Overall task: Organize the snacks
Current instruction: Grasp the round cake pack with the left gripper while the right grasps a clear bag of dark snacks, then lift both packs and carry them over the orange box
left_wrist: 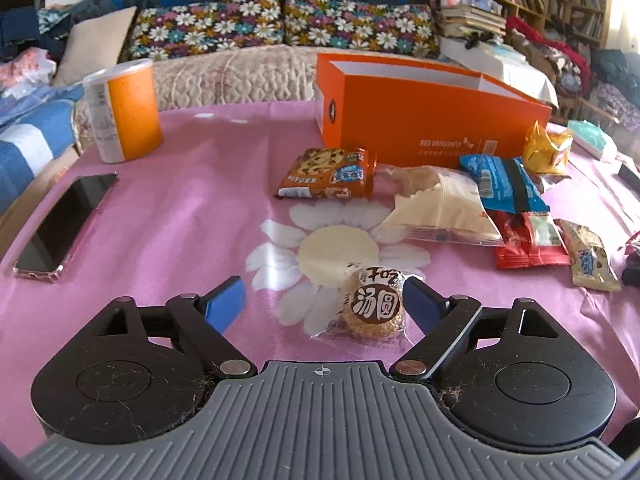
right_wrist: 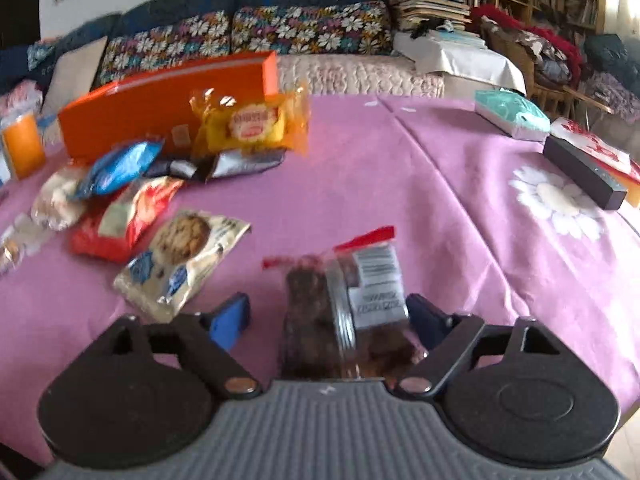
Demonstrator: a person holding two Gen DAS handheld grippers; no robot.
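Observation:
My left gripper (left_wrist: 324, 300) is open, with a round wrapped sesame snack (left_wrist: 372, 309) lying on the pink cloth between its blue fingers, close to the right finger. My right gripper (right_wrist: 330, 316) is open around a clear pack of dark brown snack (right_wrist: 344, 316) with a white label. An open orange box (left_wrist: 432, 120) stands at the back; it also shows in the right wrist view (right_wrist: 160, 108). Loose snacks lie in front of it: a chocolate-chip cookie pack (left_wrist: 328, 174), a white pack (left_wrist: 444, 210), a blue pack (left_wrist: 500, 184), a red pack (left_wrist: 528, 244), a yellow pack (right_wrist: 252, 122).
An orange canister (left_wrist: 124, 110) and a phone (left_wrist: 66, 226) lie at the left of the table. A teal tissue pack (right_wrist: 512, 114) and a black box (right_wrist: 584, 172) sit at the right. A sofa with floral cushions (left_wrist: 280, 24) stands behind the table.

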